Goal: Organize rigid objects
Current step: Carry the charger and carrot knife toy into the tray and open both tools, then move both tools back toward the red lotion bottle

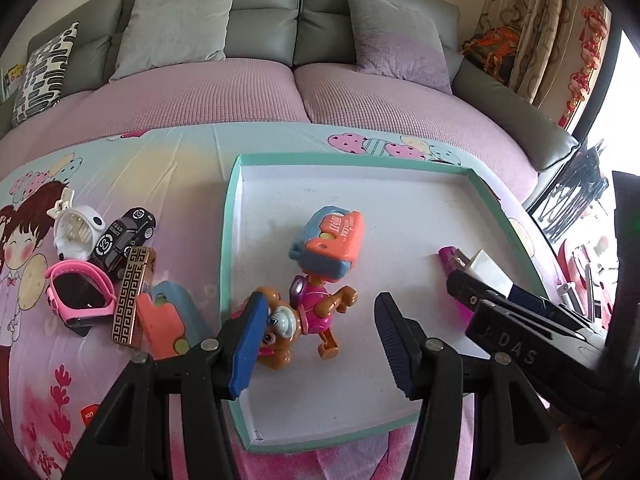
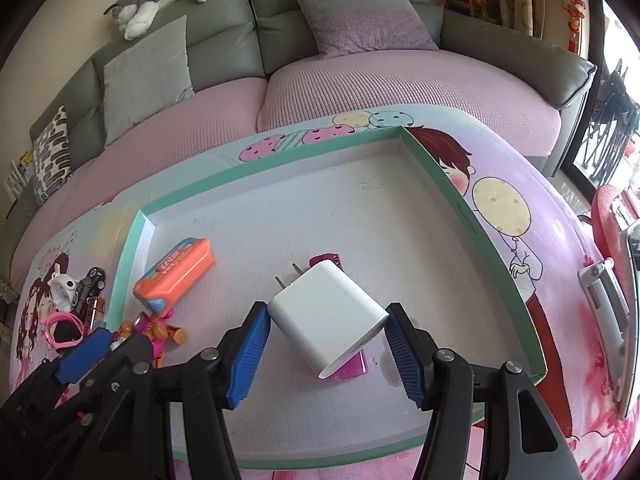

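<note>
1. Inside the shallow teal-rimmed tray (image 1: 230, 216) on the cartoon-printed surface (image 1: 160, 160), the left tongs (image 1: 316, 344) stand apart around a pink-and-brown toy dog (image 1: 316, 312) — the left pad touches the dog's head, the right pad is clear of it.
2. Just beyond the dog lies an orange-and-blue case (image 1: 328, 240), close enough to touch the dog's far side.
3. Right of these, the right tongs (image 2: 326, 350) are set on either side of a white charger plug (image 2: 326, 312); its prongs point to the far left. Both pads sit at its corners, but I cannot tell whether they press on it.
4. The charger rests tilted on a magenta clip (image 2: 352, 366), which shows at its near and far ends.
5. Left of the tray, outside its wall, a cluster crowds the surface: a second orange-and-blue case (image 1: 164, 320), a brown key-patterned bar (image 1: 130, 292), a pink watch (image 1: 76, 296), a black toy car (image 1: 124, 236) and a white toy (image 1: 76, 232).
6. Far behind — a grey sofa (image 1: 260, 8) with a pink cover and cushions.
</note>
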A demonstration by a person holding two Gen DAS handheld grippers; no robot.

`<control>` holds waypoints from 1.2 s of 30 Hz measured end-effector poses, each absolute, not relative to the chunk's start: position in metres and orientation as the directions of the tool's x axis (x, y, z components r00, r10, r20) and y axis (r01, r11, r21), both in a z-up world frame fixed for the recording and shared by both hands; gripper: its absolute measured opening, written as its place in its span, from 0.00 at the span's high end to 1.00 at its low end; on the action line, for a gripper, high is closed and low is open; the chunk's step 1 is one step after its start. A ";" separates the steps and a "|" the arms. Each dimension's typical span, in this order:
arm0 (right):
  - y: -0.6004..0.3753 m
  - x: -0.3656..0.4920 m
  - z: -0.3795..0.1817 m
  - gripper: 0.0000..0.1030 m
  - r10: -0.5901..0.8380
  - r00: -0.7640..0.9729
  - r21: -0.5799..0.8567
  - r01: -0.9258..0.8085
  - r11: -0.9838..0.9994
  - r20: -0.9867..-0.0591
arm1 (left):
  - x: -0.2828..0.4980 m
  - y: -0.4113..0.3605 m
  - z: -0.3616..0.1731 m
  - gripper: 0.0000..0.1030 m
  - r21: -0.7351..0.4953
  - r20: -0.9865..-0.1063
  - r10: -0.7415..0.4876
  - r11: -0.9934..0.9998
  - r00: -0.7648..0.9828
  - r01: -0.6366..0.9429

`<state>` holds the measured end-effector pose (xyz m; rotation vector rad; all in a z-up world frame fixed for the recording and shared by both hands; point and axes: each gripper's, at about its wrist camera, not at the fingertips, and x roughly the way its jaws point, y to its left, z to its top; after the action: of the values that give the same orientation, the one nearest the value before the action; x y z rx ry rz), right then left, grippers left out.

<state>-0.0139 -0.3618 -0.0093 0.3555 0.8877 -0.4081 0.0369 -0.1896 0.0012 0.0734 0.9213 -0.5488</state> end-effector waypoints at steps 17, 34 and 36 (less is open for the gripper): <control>-0.351 -0.005 -0.013 0.37 -0.232 0.512 0.039 0.463 0.885 -0.827 | 0.041 -0.161 0.025 0.44 -0.202 -0.742 -0.428 0.877 0.516 0.436; -0.335 -0.001 -0.008 0.00 -0.277 0.557 -0.027 0.415 0.909 -0.783 | 0.074 -0.102 0.012 0.03 -0.218 -0.763 -0.279 0.960 0.584 0.173; -0.334 0.000 -0.008 0.00 -0.278 0.558 -0.026 0.415 0.909 -0.782 | 0.078 -0.093 0.007 0.03 -0.220 -0.772 -0.252 0.967 0.584 0.126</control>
<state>-0.0003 -0.3345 -0.0078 0.1682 0.8896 -0.4109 0.0781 -0.0930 0.0070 -0.1476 0.9225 -0.2210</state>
